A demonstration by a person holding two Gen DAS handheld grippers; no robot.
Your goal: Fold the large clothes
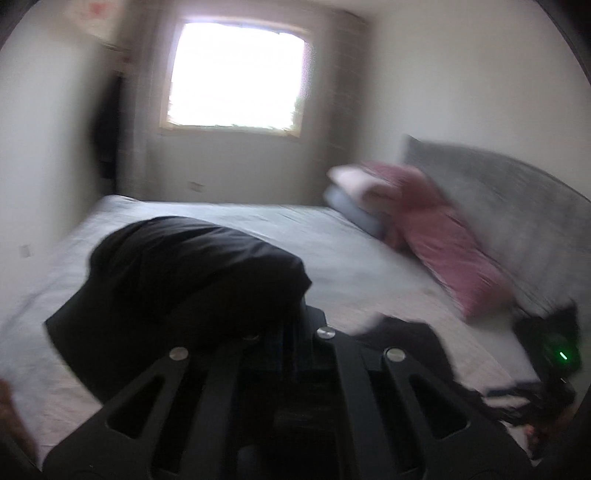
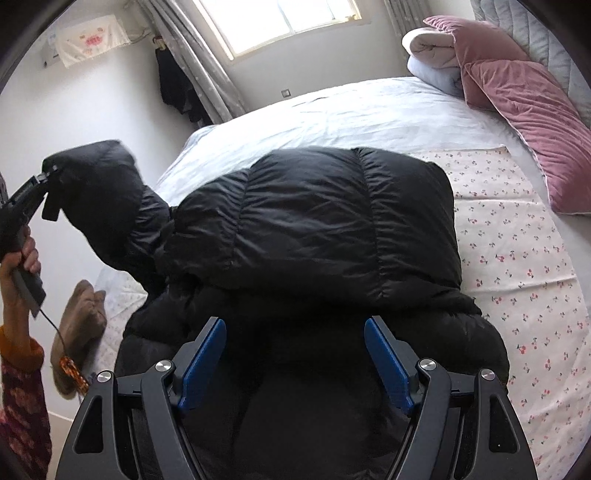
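Left gripper [image 2: 50,175] clamped on black puffer jacket [image 2: 314,218] sleeve end; right gripper [image 2: 295,354] open, empty. Puffy, slippery, light; best pinched at seams.

Domestic bedroom. Evidence: large bed [image 2: 369,107] with pale sheet and cherry-print cover [image 2: 517,258]; pink velvet pillows [image 2: 517,96] and folded quilts [image 2: 432,55] stacked against a grey padded headboard [image 1: 517,206]; window [image 2: 288,22] with patterned curtain [image 2: 199,66]; cloth-covered wall air conditioner [image 2: 88,40]; dark garment hanging in the corner [image 2: 177,88]
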